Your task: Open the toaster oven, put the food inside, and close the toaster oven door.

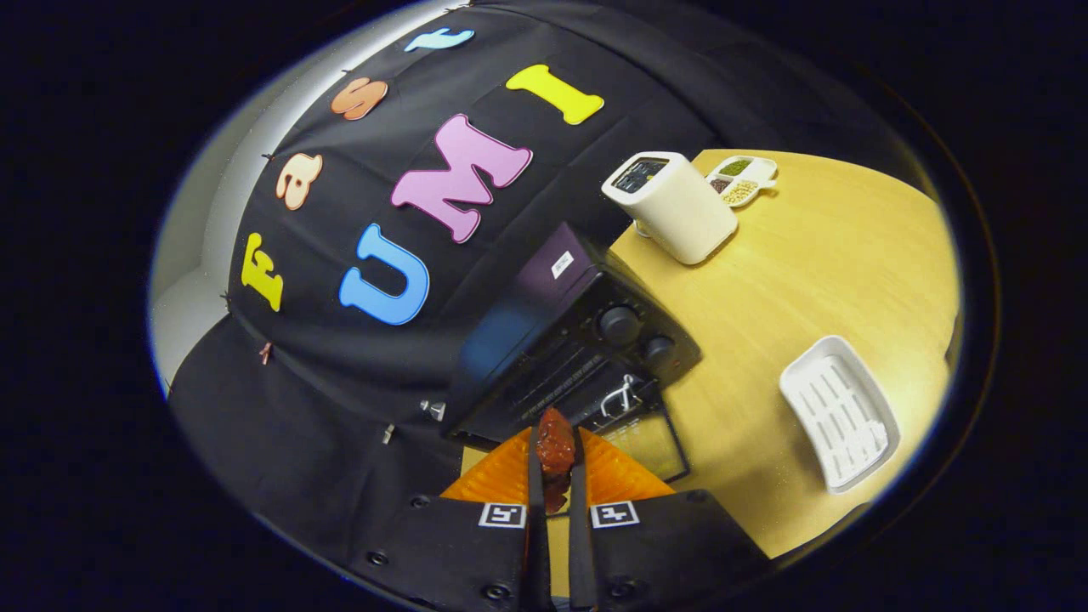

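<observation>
From the gripper view, the gripper has its two fingers drawn close together and clamped on a reddish-brown piece of food, which stands up between the fingertips with its long axis running along the fingers, its far end pointing toward the toaster oven. What kind of food it is cannot be told.

The black toaster oven sits just ahead of the fingers on a yellow wooden table. Its door is folded down open toward the gripper, the glass pane lying beside the fingers, and two round knobs show on its front panel. The food is in front of the oven's opening, above the lowered door.

Beyond the oven stands a white box-shaped appliance. Just behind it lies a small white divided dish holding green, dark and pale grains in separate compartments. Well apart, off to the side, lies a white ribbed tray with nothing in it.
</observation>
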Tool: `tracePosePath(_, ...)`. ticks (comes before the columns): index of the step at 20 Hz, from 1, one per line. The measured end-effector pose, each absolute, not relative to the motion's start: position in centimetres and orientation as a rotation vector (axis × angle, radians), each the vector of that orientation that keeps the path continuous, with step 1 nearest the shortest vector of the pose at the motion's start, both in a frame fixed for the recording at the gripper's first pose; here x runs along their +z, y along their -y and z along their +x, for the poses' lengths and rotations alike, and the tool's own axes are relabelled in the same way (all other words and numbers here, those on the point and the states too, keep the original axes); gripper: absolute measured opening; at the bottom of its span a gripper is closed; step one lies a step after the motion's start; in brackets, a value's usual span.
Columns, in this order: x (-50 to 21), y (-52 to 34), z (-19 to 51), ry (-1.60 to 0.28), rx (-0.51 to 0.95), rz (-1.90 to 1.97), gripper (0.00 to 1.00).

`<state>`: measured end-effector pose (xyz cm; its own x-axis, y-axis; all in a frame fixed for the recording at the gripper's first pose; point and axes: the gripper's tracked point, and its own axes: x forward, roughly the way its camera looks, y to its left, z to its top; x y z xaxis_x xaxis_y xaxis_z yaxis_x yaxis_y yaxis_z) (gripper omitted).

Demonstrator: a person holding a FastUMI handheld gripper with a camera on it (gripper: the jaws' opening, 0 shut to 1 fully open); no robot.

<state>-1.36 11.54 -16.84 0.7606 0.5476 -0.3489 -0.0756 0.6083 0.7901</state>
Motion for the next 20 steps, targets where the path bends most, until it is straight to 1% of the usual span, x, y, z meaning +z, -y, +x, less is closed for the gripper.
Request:
tracePosePath(5, -19.7, -17.2, 1.5, -0.533, 0.325, 0.934, 0.13)
tracePosePath(10, -21.6, -20.3, 5.0, -0.418, 0.261, 0.987, 0.13)
tracePosePath(17, -24.2, -22.9, 7.6, -0.29, 0.182, 0.897, 0.13)
tracePosePath(20, -25.3, -23.3, 8.7, -0.285, 0.192, 0.844, 0.13)
